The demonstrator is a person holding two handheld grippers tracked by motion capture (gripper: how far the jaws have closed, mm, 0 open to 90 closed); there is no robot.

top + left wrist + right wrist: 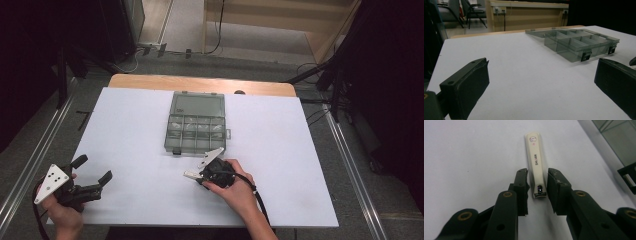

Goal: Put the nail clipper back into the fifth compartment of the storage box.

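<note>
On the white table (pixel 125 125), just before the open smoke-grey plastic compartment box (pixel 196 123), a cream-coloured nail clipper (pixel 537 165) was bracketed, ready for pinching, by the right gripper (pixel 537 188), while the left gripper (pixel 541 82) was held spread aside.

Lying open near the middle of the table (pixel 125 125), toward its far edge: the compartment box (pixel 195 136), lid folded back on the far side, latches facing the near side. Resting flat on the table just before the compartment box's near right corner: the nail clipper (pixel 537 163), sitting between the jaws of the right gripper (pixel 537 191), a gap showing on either side. Hovering well to the left of the compartment box and nearer the front edge: the left gripper (pixel 95 172), jaws standing wide apart, pointing across toward the compartment box.
</note>
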